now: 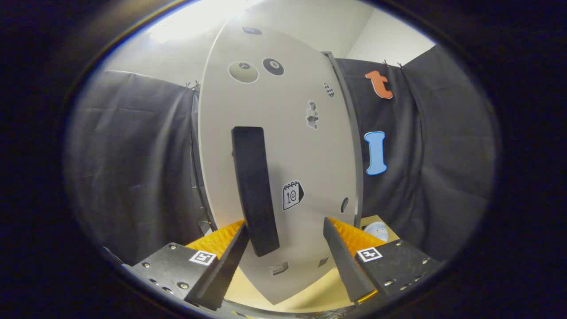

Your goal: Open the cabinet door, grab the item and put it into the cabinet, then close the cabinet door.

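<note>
— Tool [283,248] fingers are spread at the lower middle of the frame, with the cabinet door's [283,146] black handle [253,186] ending between them, nearer our left finger; neither pad presses it

— So if we squeeze off-centre, we judge the smooth upright bar could slip out, or the door could swing and knock our right finger

— Door is a flat, matt pale panel with small stickers; the handle is a long rounded slab. The item [375,231], pale and rounded, lies on the wooden tabletop [310,292] at lower right, beyond our right finger
</note>
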### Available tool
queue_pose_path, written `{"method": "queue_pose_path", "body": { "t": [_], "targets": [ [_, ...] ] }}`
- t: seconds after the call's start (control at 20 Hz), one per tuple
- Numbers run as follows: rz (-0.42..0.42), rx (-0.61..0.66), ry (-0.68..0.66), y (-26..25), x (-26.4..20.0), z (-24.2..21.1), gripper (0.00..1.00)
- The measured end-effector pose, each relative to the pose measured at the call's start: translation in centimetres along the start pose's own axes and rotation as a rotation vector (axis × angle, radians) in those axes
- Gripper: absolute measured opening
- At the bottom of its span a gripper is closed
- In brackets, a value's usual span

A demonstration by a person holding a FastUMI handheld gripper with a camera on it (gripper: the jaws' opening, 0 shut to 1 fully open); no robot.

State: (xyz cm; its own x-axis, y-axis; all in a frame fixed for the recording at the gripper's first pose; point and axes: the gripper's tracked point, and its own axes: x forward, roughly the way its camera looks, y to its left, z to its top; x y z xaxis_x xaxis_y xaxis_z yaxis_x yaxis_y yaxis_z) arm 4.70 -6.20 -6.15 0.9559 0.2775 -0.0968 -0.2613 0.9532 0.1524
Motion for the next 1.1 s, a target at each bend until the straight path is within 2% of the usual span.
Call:
{"method": "queue_pose_path", "body": {
  "t": [0.25, 0.55, 0.65, 0.85, 1.1],
  "targets": [
    [0.079, -0.001, 0.024, 3.3, 4.5, -0.6, 1.0],
    [0.134, -0.036, 0.046, 6.8, 10.6, -1.1, 1.0],
    [0.137, -0.045, 0.046, 7.7, 12.2, -1.1, 1.0],
    [0.129, -0.027, 0.054, 8.1, 12.3, -1.2, 1.0],
    [0.069, -0.044, 0.022, 8.2, 12.8, -1.1, 1.0]
  ]
}}
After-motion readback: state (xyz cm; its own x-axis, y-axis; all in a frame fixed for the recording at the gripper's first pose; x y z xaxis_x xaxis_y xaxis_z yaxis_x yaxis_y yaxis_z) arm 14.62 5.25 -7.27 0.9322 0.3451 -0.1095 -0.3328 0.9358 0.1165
